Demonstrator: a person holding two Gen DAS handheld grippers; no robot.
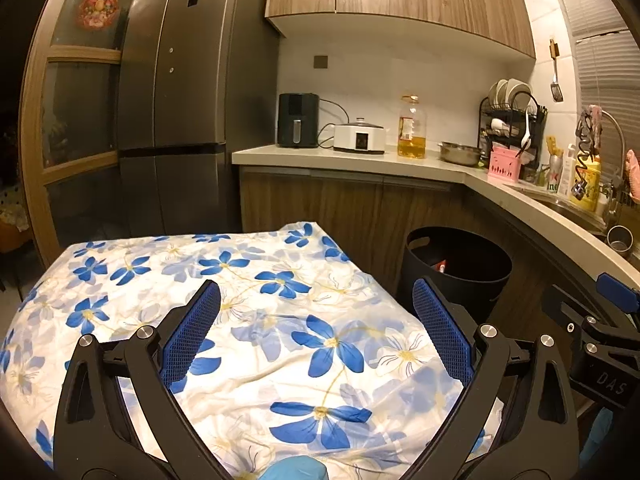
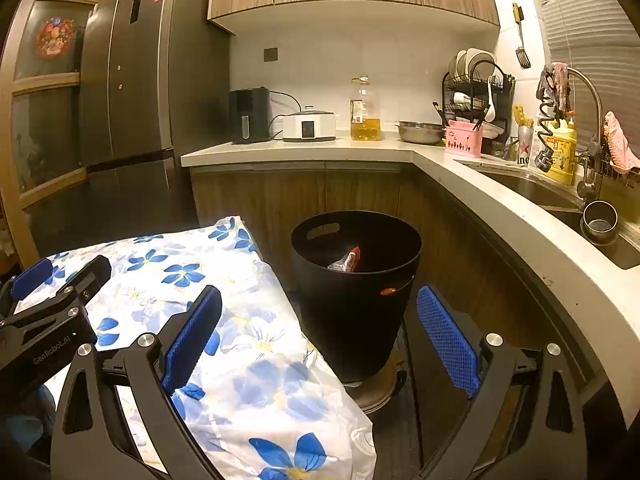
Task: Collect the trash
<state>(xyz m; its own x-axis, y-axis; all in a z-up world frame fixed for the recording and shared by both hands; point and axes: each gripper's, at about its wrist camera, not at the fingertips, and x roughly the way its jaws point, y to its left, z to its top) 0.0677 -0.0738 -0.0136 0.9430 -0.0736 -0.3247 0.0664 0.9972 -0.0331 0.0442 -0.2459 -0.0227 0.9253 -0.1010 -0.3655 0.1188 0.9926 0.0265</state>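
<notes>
A black trash bin (image 2: 356, 296) stands on the floor by the counter corner, with an orange and silver snack wrapper (image 2: 347, 261) lying inside. In the left wrist view the same bin (image 1: 460, 276) shows past the table's right edge, a scrap of wrapper (image 1: 441, 267) visible in it. My left gripper (image 1: 316, 304) hovers open over the blue-flowered tablecloth (image 1: 248, 320), nothing between its fingers. My right gripper (image 2: 320, 312) is open too, straddling the table edge and the bin, holding nothing. The cloth (image 2: 224, 320) bears no loose trash that I can see.
An L-shaped counter (image 2: 460, 184) carries an air fryer (image 2: 250, 116), a cooker, an oil bottle (image 2: 365, 110), a steel bowl, a dish rack and a sink (image 2: 532, 192). A tall grey fridge (image 1: 176, 100) stands at the left. The bin rests on a low round base (image 2: 378, 394).
</notes>
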